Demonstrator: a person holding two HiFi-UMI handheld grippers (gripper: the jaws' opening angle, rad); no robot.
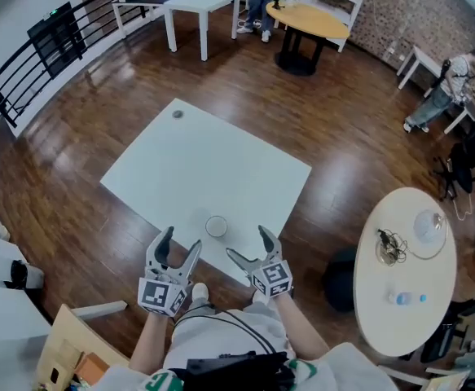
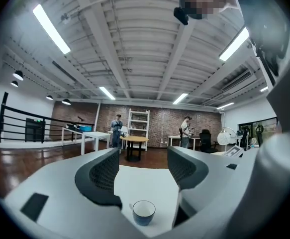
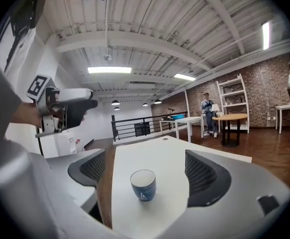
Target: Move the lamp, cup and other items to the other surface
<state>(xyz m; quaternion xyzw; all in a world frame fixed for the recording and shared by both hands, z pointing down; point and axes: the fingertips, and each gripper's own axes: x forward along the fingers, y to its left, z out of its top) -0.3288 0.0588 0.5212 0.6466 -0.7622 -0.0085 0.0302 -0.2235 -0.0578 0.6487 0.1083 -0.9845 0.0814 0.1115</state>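
Observation:
A blue cup (image 1: 216,226) with a white inside stands upright near the front edge of the white square table (image 1: 188,161). My right gripper (image 1: 248,243) is open just right of it. In the right gripper view the cup (image 3: 144,184) stands between the two dark fingers (image 3: 204,176) with a gap on each side. My left gripper (image 1: 182,241) is open and empty to the cup's left. In the left gripper view the cup (image 2: 144,213) sits low, just beyond the fingers (image 2: 102,176). A white lamp (image 1: 428,225) rests on the round white table (image 1: 367,300) at right.
The round table also holds a tangle of cable (image 1: 390,247) and a small bottle (image 1: 406,298). A black stool (image 1: 339,279) stands between the two tables. A small dark disc (image 1: 178,114) lies at the square table's far corner. A cardboard box (image 1: 66,353) is at lower left.

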